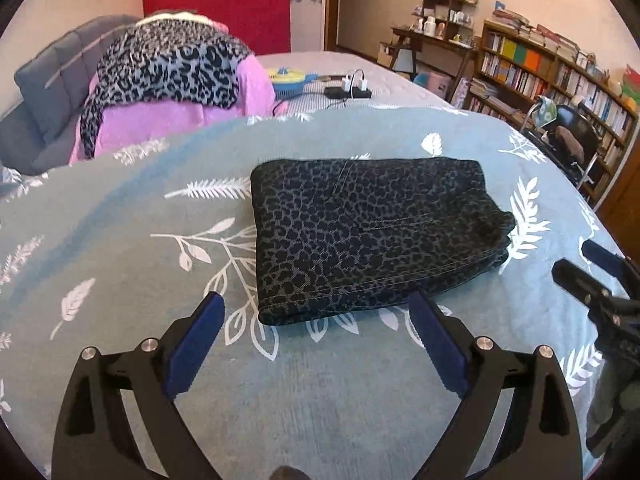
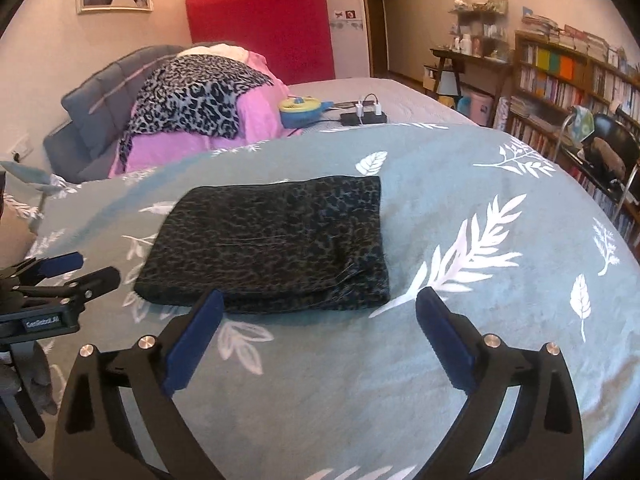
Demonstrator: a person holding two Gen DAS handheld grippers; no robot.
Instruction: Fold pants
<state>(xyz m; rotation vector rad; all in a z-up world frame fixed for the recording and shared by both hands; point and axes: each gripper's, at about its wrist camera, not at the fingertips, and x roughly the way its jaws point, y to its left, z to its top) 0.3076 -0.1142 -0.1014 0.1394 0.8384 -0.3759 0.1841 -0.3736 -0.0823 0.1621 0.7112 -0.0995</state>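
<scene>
Leaf-print bedspread (image 1: 120,220) carried the pants (image 1: 372,232), folded into a compact stack at twelve o'clock of both tongs. Left gripper (image 1: 316,344) and right gripper (image 2: 320,340) gaped wide, empty. Snagging the near hem could undo the layers.

Right wrist view. The right gripper (image 2: 318,304) hangs above the bedspread (image 2: 460,380) with its blue pads (image 2: 192,340) spread wide and nothing between them. Just beyond its fingertips lie the pants (image 2: 272,240), a dark leopard-print bundle folded into a flat rectangle (layered edges show at its near right corner). The left gripper (image 2: 80,268) enters at the left edge, beside the pants and apart from them. The bedspread is teal with white leaves. Farther back: a pile of clothes (image 2: 200,108), pink under grey leopard print, against a grey headboard (image 2: 96,112); a power strip (image 2: 364,118) with chargers; a red panel (image 2: 260,20); bookshelves (image 2: 568,80) at right.
</scene>
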